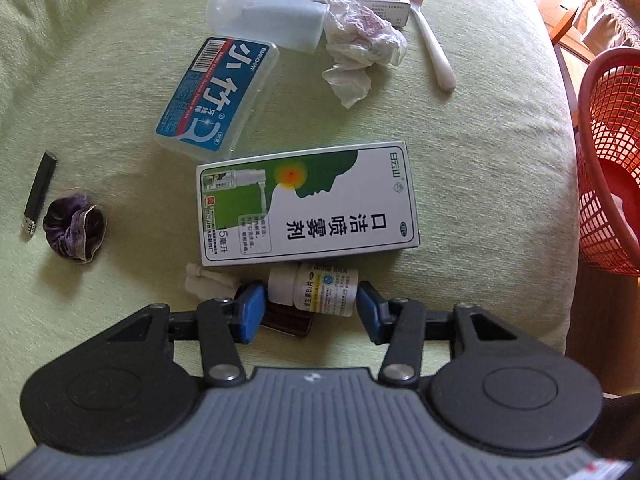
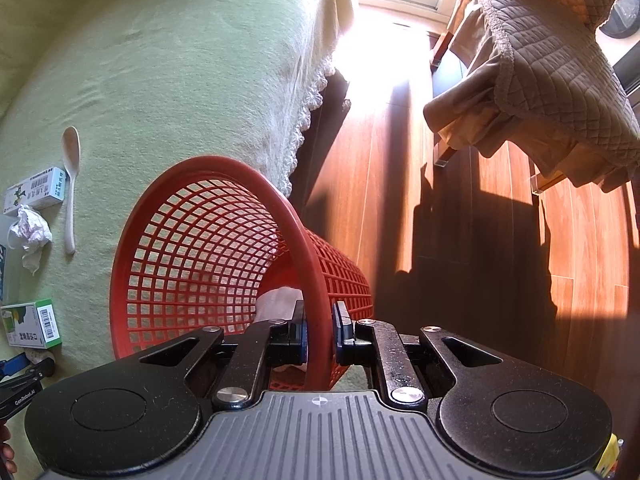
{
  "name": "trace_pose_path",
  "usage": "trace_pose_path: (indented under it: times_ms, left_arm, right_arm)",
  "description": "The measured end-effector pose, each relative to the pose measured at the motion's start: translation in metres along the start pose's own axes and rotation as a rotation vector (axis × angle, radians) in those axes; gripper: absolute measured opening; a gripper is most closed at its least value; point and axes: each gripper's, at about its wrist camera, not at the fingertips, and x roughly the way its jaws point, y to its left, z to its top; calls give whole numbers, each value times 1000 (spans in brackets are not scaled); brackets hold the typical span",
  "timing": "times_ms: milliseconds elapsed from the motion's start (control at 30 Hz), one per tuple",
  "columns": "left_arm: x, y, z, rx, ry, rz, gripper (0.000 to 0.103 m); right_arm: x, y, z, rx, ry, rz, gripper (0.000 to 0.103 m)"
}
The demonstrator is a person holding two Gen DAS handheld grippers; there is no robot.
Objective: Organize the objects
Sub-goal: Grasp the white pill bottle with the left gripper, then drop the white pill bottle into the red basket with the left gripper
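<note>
**Left wrist view: tongs straddle a small bottle**

The small white bottle [image 1: 316, 290] lies on the green cushion [image 1: 460, 160], just below the spray box [image 1: 308, 204]. The left gripper [image 1: 310, 312] brackets it, pads apart. The right gripper [image 2: 320, 334] clamps the red basket [image 2: 224, 248] rim.

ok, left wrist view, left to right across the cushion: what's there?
Black stick → purple scrunchie → blue floss box → green-and-white spray box → white spoon → red basket.
</note>
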Motion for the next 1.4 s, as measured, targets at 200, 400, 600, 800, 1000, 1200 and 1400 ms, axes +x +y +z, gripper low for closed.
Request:
trace_pose_path:
  times_ms: [200,400,600,800,1000,1200,1400]
  left_arm:
    - [-8,-1,-5,-8,-19,-3,41]
    - [-38,-6,-6,-70,-54,-16,41]
    - [-79,-27,11,-94,-119,-61,41]
    - [-109,-65,35,-98,-120,-120,41]
    - [-113,-107,57,-114,-69,-183,41]
    - [-103,-144,71,-83,-33,-223,41]
    - [-92,-171,81,-62,3,-230,41]
  right_arm:
    - [0,-1,-1,-1,0,1,9]
    - [1,-1,-1,-1,1,4,9]
    - [0,-1,0,-3,1,10,9]
    - [0,0,-1,-6,3,16,9]
    - [-1,0,-1,-14,2,22,9]
    - [0,-2,0,-19,2,31,9]
    - [0,-3,-1,-21,-1,38,9]
